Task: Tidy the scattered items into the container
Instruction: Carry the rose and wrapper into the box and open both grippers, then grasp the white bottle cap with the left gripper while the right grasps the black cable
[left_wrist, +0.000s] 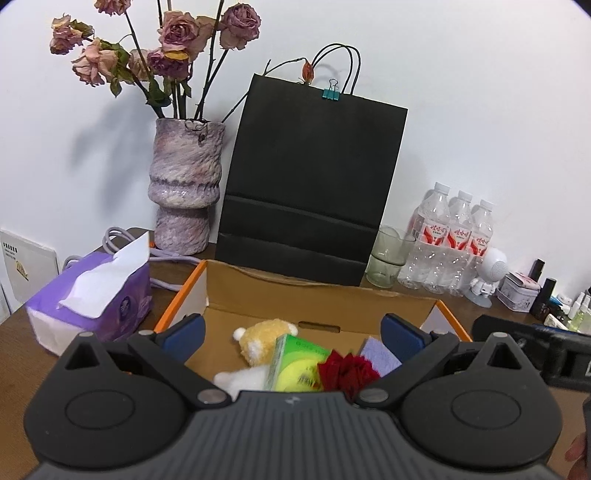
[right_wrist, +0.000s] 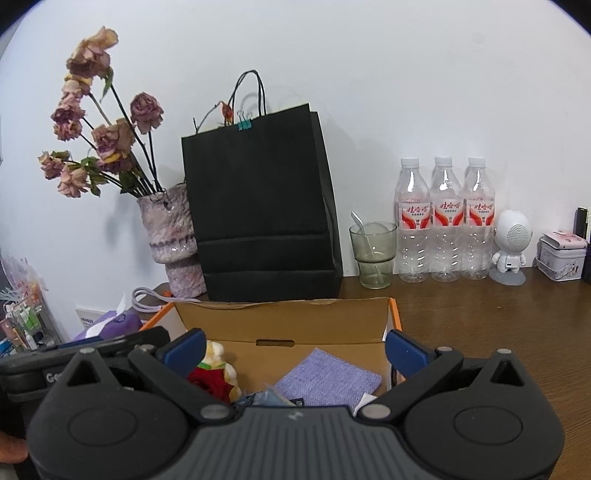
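An open cardboard box (left_wrist: 325, 295) with orange edges sits on the brown table. Inside lie a yellow-and-white plush toy (left_wrist: 258, 343), a green-and-yellow packet (left_wrist: 295, 365), a red woolly item (left_wrist: 347, 369) and a lilac cloth (left_wrist: 376, 356). My left gripper (left_wrist: 291, 332) hovers open over the box, with nothing between its blue pads. In the right wrist view the same box (right_wrist: 280, 317) shows the lilac cloth (right_wrist: 328, 380), the red item (right_wrist: 210, 380), the plush (right_wrist: 218, 354) and a bluish wrapper (right_wrist: 266, 398). My right gripper (right_wrist: 293, 347) also hangs open and empty above it.
A black paper bag (left_wrist: 310, 184) and a purple vase of dried roses (left_wrist: 184, 192) stand behind the box. A tissue pack (left_wrist: 92, 295) lies left. A glass (right_wrist: 373, 254), three water bottles (right_wrist: 443, 221), a white robot figure (right_wrist: 511, 243) and a tin (right_wrist: 561, 254) line the right.
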